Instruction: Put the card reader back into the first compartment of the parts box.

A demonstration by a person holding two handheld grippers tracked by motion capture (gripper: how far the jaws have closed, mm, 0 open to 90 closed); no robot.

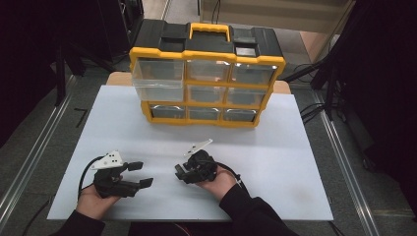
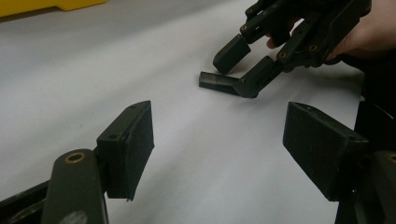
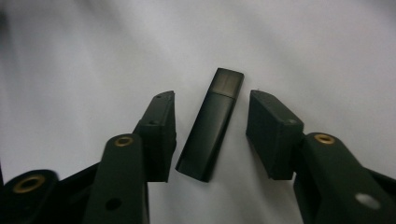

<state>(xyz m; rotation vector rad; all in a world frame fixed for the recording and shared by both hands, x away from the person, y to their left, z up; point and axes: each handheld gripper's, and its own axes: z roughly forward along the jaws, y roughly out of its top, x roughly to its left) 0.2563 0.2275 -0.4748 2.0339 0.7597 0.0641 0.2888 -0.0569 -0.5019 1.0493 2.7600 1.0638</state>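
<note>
- Right gripper low near worktop front edge, jaws half open astride black USB stick, not yet pinching, lined up for a lengthwise grab.
- Left gripper beside it, jaws wide, empty.

High view sits above the person's side, looking forward and down over the whole white table to the yellow drawer cabinet at the far edge. Left gripper view rides low, skimming across the surface toward the right gripper. Right gripper view points steeply down, very close on the small black stick, which the left gripper view shares.
</note>
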